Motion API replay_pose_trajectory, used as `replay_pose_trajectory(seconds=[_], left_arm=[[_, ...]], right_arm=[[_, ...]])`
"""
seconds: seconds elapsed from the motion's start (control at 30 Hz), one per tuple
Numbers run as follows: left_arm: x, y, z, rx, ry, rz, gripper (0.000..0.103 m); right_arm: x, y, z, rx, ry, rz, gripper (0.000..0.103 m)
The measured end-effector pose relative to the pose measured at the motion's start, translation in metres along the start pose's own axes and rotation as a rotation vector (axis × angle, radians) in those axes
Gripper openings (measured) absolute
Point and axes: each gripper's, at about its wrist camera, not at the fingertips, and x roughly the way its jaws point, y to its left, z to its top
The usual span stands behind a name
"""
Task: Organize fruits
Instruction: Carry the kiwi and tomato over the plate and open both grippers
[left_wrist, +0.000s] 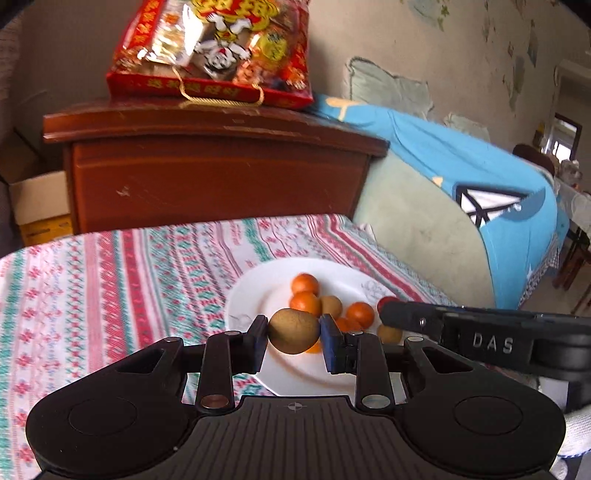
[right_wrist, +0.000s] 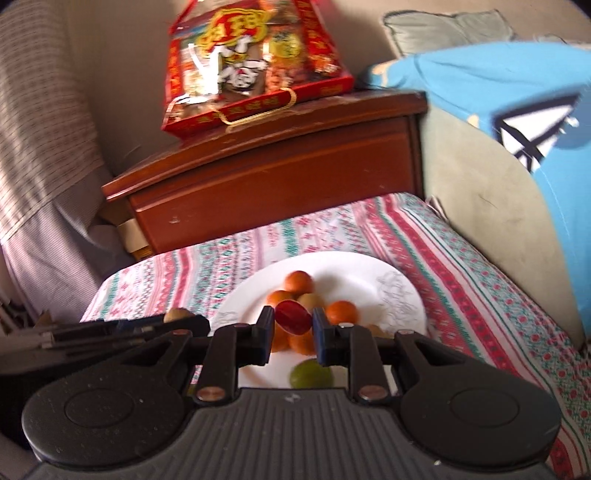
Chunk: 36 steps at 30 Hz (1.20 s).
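Observation:
A white plate (left_wrist: 255, 291) (right_wrist: 354, 269) on the patterned cloth holds several small oranges (left_wrist: 305, 283) (right_wrist: 298, 281) and brown kiwis (left_wrist: 331, 305). My left gripper (left_wrist: 294, 332) is shut on a brown kiwi (left_wrist: 293, 331), held above the plate's near side. My right gripper (right_wrist: 293, 318) is shut on a small dark red fruit (right_wrist: 293, 317) over the pile. A green fruit (right_wrist: 311, 374) lies at the plate's near edge. In the left wrist view the right gripper's arm (left_wrist: 443, 321) reaches in from the right with the red fruit (left_wrist: 386, 301) at its tip.
A brown wooden cabinet (left_wrist: 221, 166) (right_wrist: 280, 162) stands behind the cloth-covered table (left_wrist: 110, 280), with a red gift bag (left_wrist: 218, 51) (right_wrist: 255, 62) on top. A sofa with a blue cover (left_wrist: 480, 177) (right_wrist: 517, 96) borders the right side. A cardboard box (left_wrist: 37, 206) sits at left.

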Motion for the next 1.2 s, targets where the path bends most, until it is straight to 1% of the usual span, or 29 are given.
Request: replay_pose_trajectory(seconds=[0.23, 0.37, 0.47, 0.5, 0.57, 0.6, 0.63, 0.67, 0.7, 0.77, 0.8, 0.87, 0.93, 1.03, 1.2], left_arm=[[0.020, -0.013, -0.009, 0.010, 0.046, -0.013, 0.028], [0.025, -0.018, -0.011, 0.015, 0.057, -0.012, 0.030], [0.024, -0.019, -0.008, -0.003, 0.058, -0.023, 0.031], [0.023, -0.019, -0.007, -0.010, 0.058, -0.021, 0.034], [0.018, -0.019, -0.002, -0.011, 0.046, -0.011, 0.052], [0.014, -0.018, 0.001, -0.013, 0.035, -0.004, 0.057], [0.010, -0.017, 0.004, -0.021, 0.024, 0.001, 0.066], [0.005, -0.015, 0.008, -0.032, 0.015, 0.008, 0.072], [0.000, -0.012, 0.012, -0.043, 0.009, 0.016, 0.075], [-0.009, -0.008, 0.020, -0.056, 0.003, 0.029, 0.080], [-0.013, -0.006, 0.024, -0.061, 0.001, 0.033, 0.081], [-0.020, 0.000, 0.030, -0.083, 0.014, 0.044, 0.089], [-0.027, 0.006, 0.035, -0.095, 0.041, 0.058, 0.090], [-0.039, 0.015, 0.033, -0.094, 0.044, 0.109, 0.090], [-0.058, 0.039, 0.025, -0.181, 0.043, 0.178, 0.090]], right_arm=[[0.009, -0.014, -0.006, 0.049, 0.032, -0.034, 0.022], [0.011, -0.016, -0.006, 0.063, 0.041, -0.036, 0.024], [0.010, -0.018, -0.006, 0.074, 0.035, -0.039, 0.026], [0.009, -0.019, -0.005, 0.080, 0.030, -0.038, 0.026], [0.006, -0.020, -0.002, 0.089, 0.018, -0.039, 0.026], [0.004, -0.020, 0.000, 0.095, 0.009, -0.037, 0.027], [0.002, -0.021, 0.001, 0.101, 0.000, -0.034, 0.028], [0.000, -0.021, 0.003, 0.105, -0.007, -0.029, 0.031], [-0.002, -0.020, 0.004, 0.106, -0.012, -0.022, 0.035], [-0.004, -0.016, 0.005, 0.095, -0.018, -0.006, 0.036], [-0.005, -0.013, 0.005, 0.088, -0.018, 0.003, 0.036], [-0.006, -0.008, 0.005, 0.077, -0.013, 0.021, 0.037], [-0.007, -0.002, 0.003, 0.063, -0.007, 0.041, 0.038], [-0.008, 0.007, -0.001, 0.041, 0.007, 0.063, 0.040], [-0.007, 0.023, -0.012, -0.004, 0.044, 0.107, 0.041]])
